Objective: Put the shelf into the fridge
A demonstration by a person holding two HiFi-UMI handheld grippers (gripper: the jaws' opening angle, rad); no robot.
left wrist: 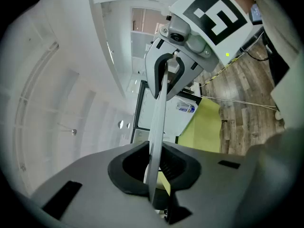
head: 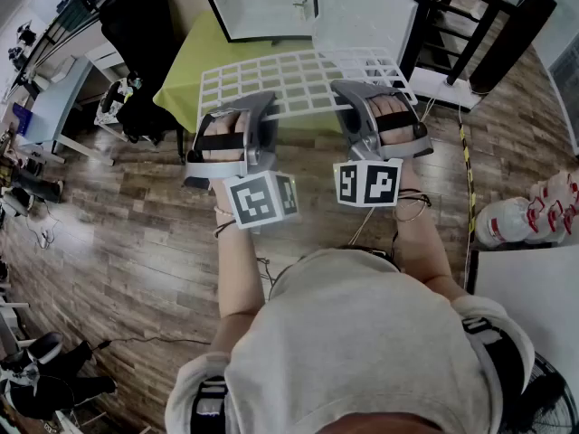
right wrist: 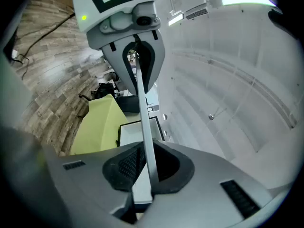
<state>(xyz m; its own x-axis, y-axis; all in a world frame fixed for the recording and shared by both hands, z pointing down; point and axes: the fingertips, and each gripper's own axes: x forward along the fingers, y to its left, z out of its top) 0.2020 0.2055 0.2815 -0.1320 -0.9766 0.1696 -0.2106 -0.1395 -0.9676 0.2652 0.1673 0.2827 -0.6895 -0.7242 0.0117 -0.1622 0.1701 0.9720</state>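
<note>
A white grid shelf [head: 298, 75] hangs flat in the air over a yellow-green table [head: 185, 84]. I hold it by its near edge with both grippers. My left gripper [head: 256, 107] is shut on the shelf's left part, and my right gripper [head: 351, 93] is shut on its right part. The open fridge [head: 258, 3], white inside with a dark frame, stands just beyond the shelf. In the left gripper view the shelf [left wrist: 156, 127] runs edge-on out of the closed jaws of the left gripper [left wrist: 154, 175]. The right gripper view shows the same shelf [right wrist: 145, 127] clamped in the right gripper [right wrist: 142, 170].
A black chair [head: 136, 34] stands left of the table, beside a pale desk [head: 54, 98]. A black frame [head: 470, 25] rises at the right of the fridge. White sacks [head: 534, 215] and a white surface [head: 534, 287] lie at the right. Wooden floor lies below.
</note>
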